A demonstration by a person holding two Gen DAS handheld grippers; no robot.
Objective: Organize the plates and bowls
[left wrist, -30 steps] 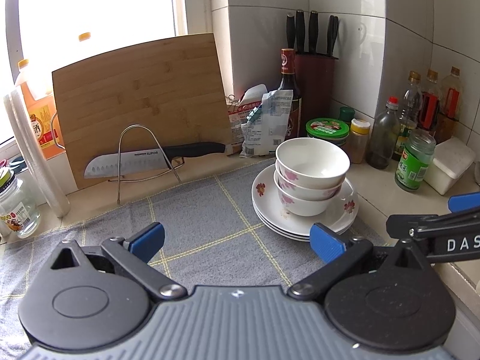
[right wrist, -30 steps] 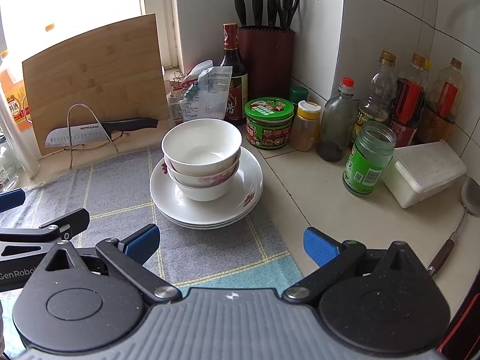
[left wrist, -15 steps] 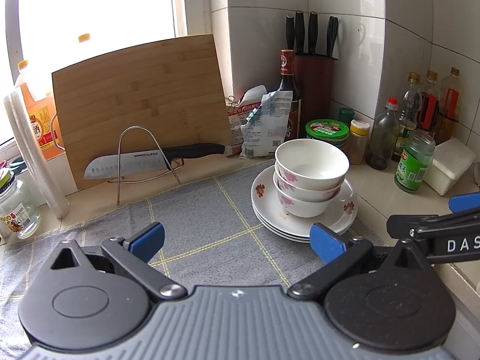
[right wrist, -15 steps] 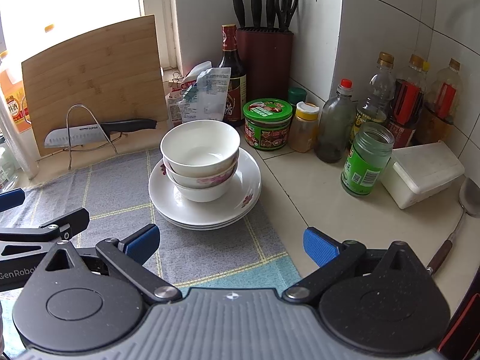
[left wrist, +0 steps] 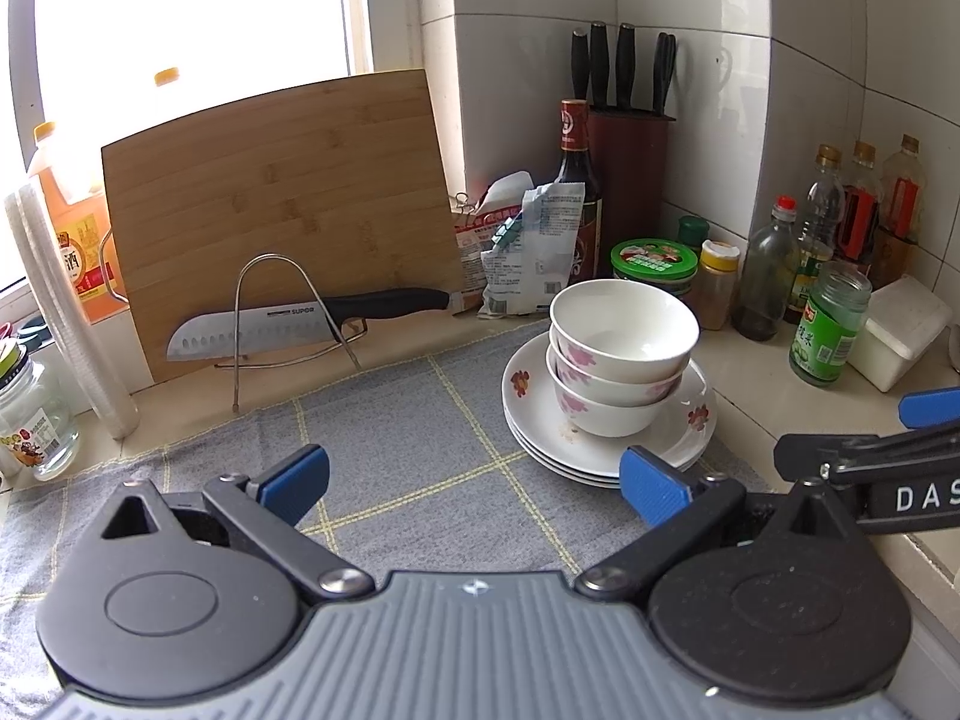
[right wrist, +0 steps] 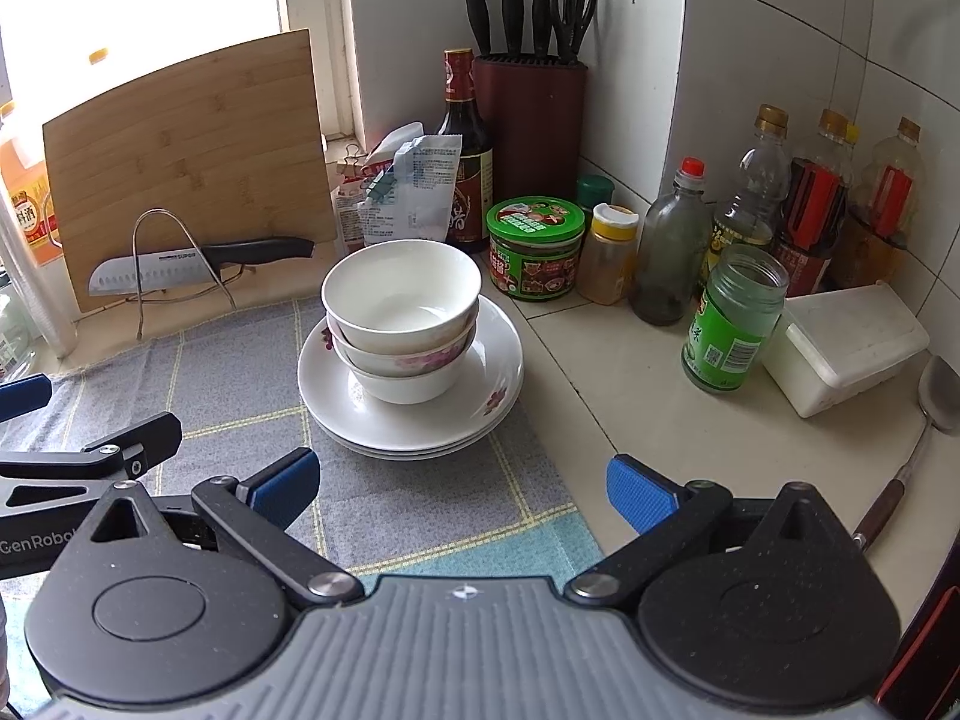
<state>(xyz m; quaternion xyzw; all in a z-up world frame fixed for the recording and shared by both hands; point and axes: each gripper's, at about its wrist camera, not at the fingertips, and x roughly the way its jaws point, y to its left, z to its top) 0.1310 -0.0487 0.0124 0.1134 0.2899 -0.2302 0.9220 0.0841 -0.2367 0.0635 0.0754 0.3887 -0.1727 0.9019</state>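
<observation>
From the left wrist view, the left claw (left wrist: 474, 483) stands wide open over the grey checked cloth (left wrist: 420, 450) on the desk (left wrist: 750, 396), holding nothing. The stacked bowls (left wrist: 621, 354), white with pink flowers and empty, sit nested on a pile of plates (left wrist: 606, 438) at the cloth's right edge, just ahead of the right blue pad. Behind, a knife (left wrist: 300, 324) marked "SUPOR" lies across a wire stand (left wrist: 282, 312) against a bamboo cutting board (left wrist: 282, 204). The other claw's arm at the right edge shows the letters "DAS". A green-labelled jar (left wrist: 828, 324) stands near a white lidded box (left wrist: 900, 330).

From the right wrist view, the right claw (right wrist: 462, 489) is likewise spread open and empty, with the bowls (right wrist: 402, 318) and plates (right wrist: 414, 408) straight ahead and a little left. The left claw's arm at the left edge reads "GenRobo". A green-lidded jar (right wrist: 534, 246) holds something dark; beside it are a yellow-capped spice jar (right wrist: 612, 252) and a dark glass bottle (right wrist: 669, 246). The knife block (right wrist: 528, 114) holds knives and scissors. A spatula (right wrist: 912, 444) lies on the desk at right.
</observation>
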